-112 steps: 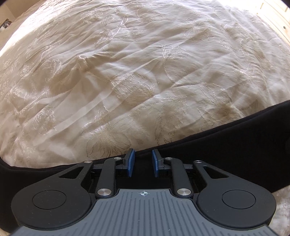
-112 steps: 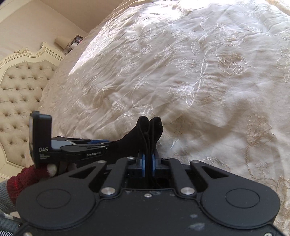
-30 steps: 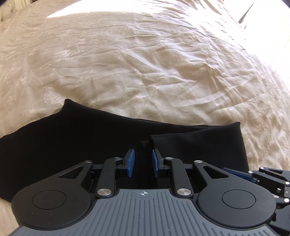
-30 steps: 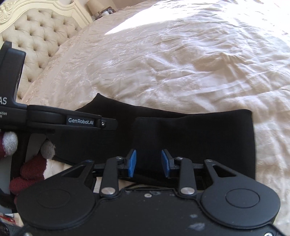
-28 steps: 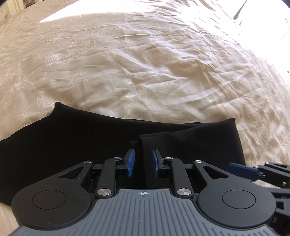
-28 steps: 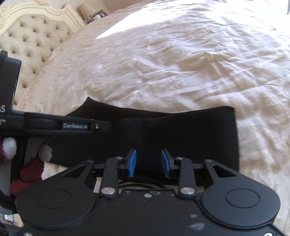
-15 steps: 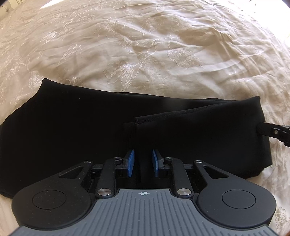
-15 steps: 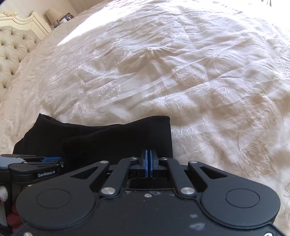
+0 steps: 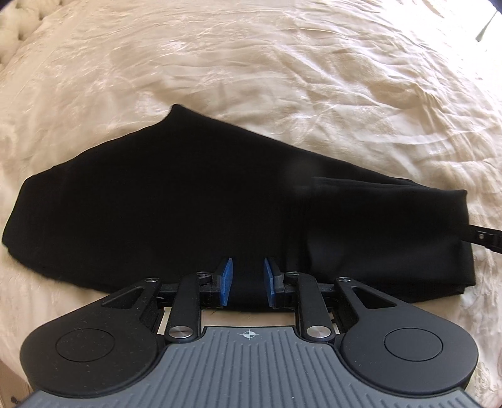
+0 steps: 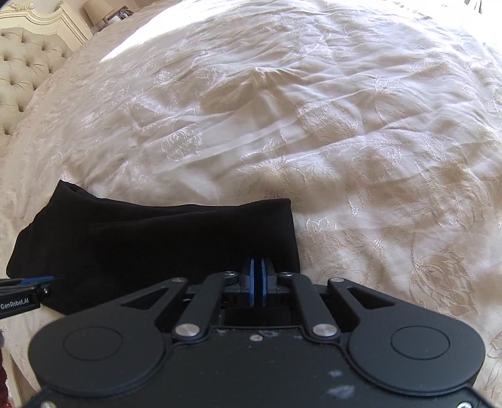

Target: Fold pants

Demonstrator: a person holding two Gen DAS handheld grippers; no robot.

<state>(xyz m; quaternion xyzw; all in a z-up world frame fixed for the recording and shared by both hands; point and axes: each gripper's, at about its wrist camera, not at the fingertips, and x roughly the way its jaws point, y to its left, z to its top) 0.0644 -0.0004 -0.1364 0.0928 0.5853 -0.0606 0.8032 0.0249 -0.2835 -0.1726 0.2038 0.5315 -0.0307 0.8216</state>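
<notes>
The black pants point(image 9: 194, 207) lie flat on the cream bedspread point(image 9: 282, 78), folded over at the right end, where a doubled layer point(image 9: 386, 226) shows. My left gripper point(image 9: 245, 281) is open with its blue pads over the pants' near edge. My right gripper point(image 10: 256, 282) has its pads pressed together at the near edge of the folded end of the pants point(image 10: 157, 244); no cloth shows between the pads. The right gripper's tip point(image 9: 484, 236) shows at the pants' right edge in the left wrist view.
The embroidered cream bedspread point(image 10: 345, 125) is wrinkled all around the pants. A tufted cream headboard point(image 10: 22, 69) and a lamp point(image 10: 95, 12) stand at the far left. The left gripper's side point(image 10: 22, 298) shows at the left edge of the right wrist view.
The right gripper opened and let go of the pants end, moved to the folded right end and shut. The left gripper stayed open and swung left, now showing the whole folded garment.
</notes>
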